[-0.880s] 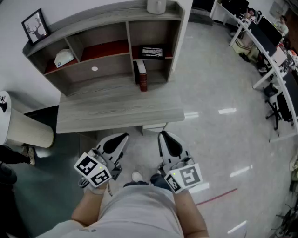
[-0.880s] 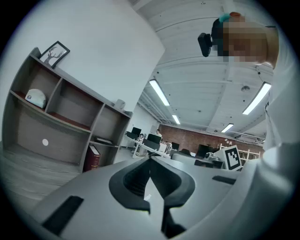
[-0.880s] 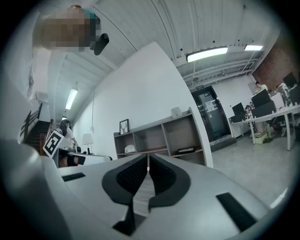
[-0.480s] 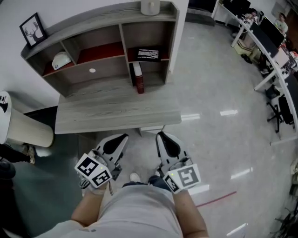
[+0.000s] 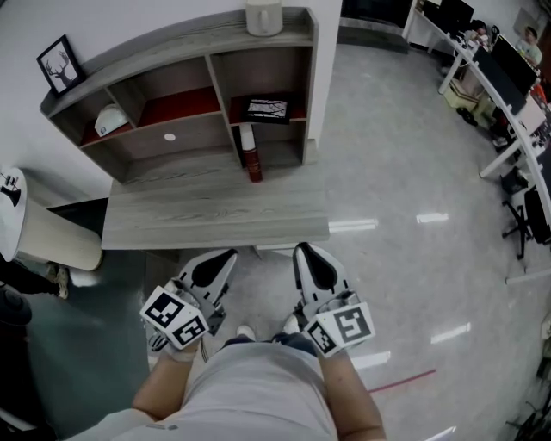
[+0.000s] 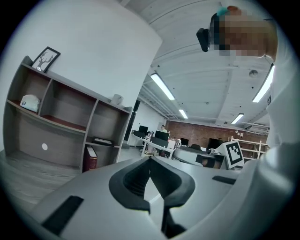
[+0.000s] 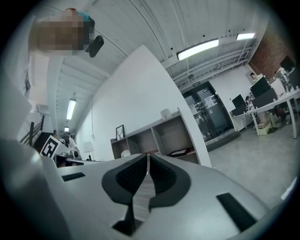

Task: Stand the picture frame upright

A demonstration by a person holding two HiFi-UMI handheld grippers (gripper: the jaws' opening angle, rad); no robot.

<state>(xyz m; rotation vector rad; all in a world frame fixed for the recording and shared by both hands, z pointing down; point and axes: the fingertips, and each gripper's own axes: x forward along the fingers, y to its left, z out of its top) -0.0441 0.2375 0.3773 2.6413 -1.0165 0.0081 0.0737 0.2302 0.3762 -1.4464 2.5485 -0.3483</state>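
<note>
A black picture frame [image 5: 265, 108] lies flat on the red shelf in the right compartment of the grey desk hutch [image 5: 185, 52]; it also shows in the left gripper view [image 6: 102, 140] and the right gripper view [image 7: 179, 152]. Another framed deer picture [image 5: 62, 65] stands upright on the hutch's top at the left. My left gripper [image 5: 225, 256] and right gripper [image 5: 303, 251] hang side by side just below the desk's front edge [image 5: 215, 236], close to the person's body. Both have their jaws together with nothing between them [image 6: 150, 158] [image 7: 147, 156].
A red book [image 5: 252, 161] stands on the desktop under the divider. A white cap-like object [image 5: 108, 120] lies in the left compartment, and a white cylinder [image 5: 263, 17] tops the hutch. A white lamp shade [image 5: 9, 194] is at the left. Office desks and chairs [image 5: 508, 95] are at the far right.
The desk and hutch have slid slightly left in the head view. Both grippers stay in the same place, still shut.
</note>
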